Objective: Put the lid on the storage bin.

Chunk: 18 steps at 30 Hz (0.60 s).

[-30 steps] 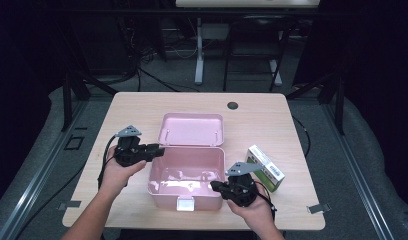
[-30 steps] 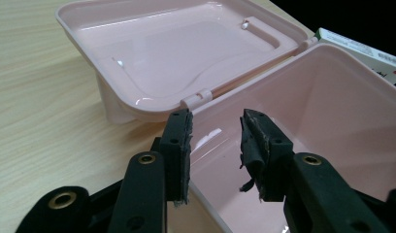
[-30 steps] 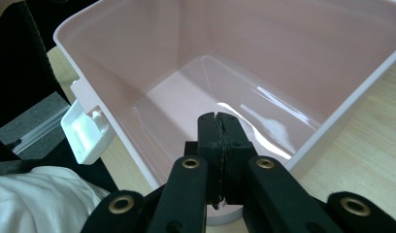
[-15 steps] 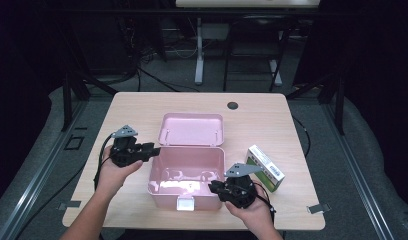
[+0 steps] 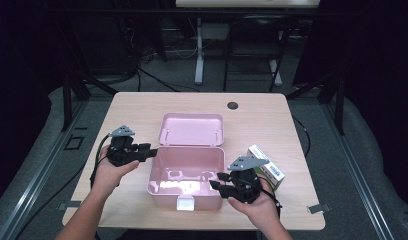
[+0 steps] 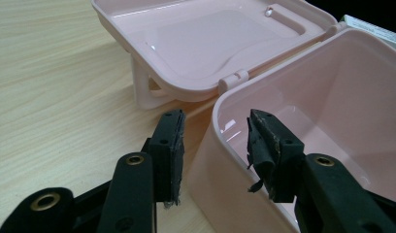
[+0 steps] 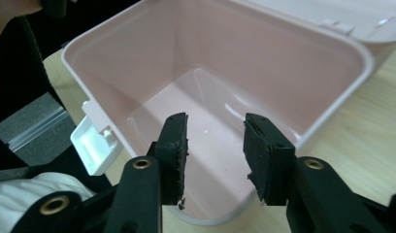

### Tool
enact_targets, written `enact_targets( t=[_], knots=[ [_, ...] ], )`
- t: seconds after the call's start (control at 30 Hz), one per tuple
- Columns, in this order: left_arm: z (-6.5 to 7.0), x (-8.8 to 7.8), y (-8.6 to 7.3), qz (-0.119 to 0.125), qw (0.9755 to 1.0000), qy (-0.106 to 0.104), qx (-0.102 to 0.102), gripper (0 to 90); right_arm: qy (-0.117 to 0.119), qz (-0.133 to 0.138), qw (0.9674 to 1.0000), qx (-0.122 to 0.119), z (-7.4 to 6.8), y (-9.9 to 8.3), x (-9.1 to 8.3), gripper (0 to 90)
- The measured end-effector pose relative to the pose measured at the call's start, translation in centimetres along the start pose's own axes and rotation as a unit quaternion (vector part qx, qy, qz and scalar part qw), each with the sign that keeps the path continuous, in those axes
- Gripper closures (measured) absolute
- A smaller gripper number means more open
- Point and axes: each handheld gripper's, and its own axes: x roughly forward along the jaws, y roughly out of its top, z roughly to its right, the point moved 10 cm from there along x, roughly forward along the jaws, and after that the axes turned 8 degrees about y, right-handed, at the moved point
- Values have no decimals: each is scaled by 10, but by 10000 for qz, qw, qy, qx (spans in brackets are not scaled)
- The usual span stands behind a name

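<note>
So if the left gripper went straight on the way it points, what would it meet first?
Probably the near side wall of the open pink box: the left gripper has its open jaws on either side of that rim, one outside, one inside.

Black jaws with frayed pads, brass rivets, grey plates

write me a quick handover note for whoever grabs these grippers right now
Left gripper: open, jaws astride the left wall of the pink box, not pressing; they have just been opening.
Right gripper: open over the box's right rim, nothing between the pads; jaws have just been opening.
Lid lies folded back; the box is empty. The small carton sits on the table right of the box.
Done: box opened. Left, probably: put the carton in, close the lid.
</note>
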Motion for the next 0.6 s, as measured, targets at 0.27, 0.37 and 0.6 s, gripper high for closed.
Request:
enact_targets(
  t=[0.27,0.37,0.6],
  knots=[
    [0,1,4,29,10000,-44,25,539,-394,208,9990,58,26,15,-29,549],
    [0,1,4,34,10000,-34,32,511,-523,242,9982,138,39,19,-39,539],
    [1,-3,6,62,9999,-41,77,504,-762,95,9966,312,69,19,-49,541]
  ],
)
